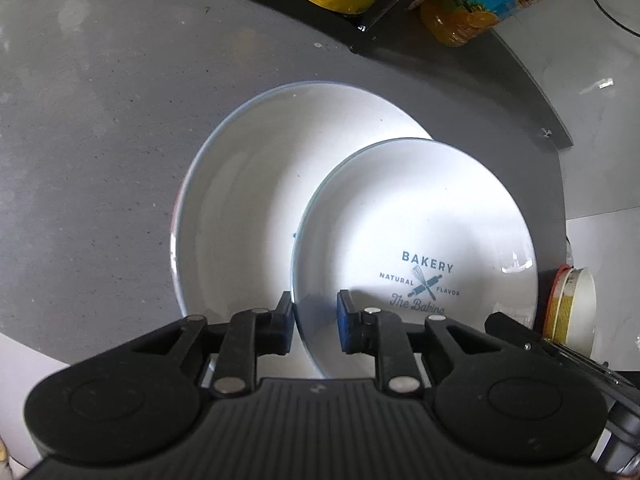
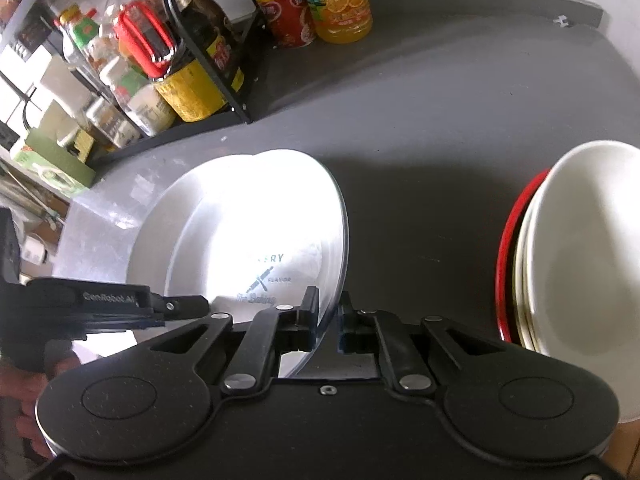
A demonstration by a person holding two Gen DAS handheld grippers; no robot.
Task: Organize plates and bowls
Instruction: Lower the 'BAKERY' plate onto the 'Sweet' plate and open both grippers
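A large white plate (image 1: 240,200) (image 2: 156,224) lies on the grey counter (image 1: 100,120). Partly over it, shifted right and tilted, is a smaller white plate printed "BAKERY" (image 1: 420,208) (image 2: 260,220). My left gripper (image 1: 316,316) (image 2: 192,305) straddles that plate's near rim, open with a wide gap. My right gripper (image 2: 328,316) (image 1: 504,320) is shut on the opposite rim of the bakery plate. A stack of white bowls (image 2: 580,260) (image 1: 576,304) sits on a red plate (image 2: 506,248) at the right.
A black wire rack of sauce bottles (image 2: 192,60) stands at the back left, with red cans (image 2: 288,20) and an orange juice bottle (image 2: 344,4) (image 1: 480,0) beside it. The counter's edge (image 1: 560,140) runs close on the right. A hand (image 2: 24,392) holds the left gripper.
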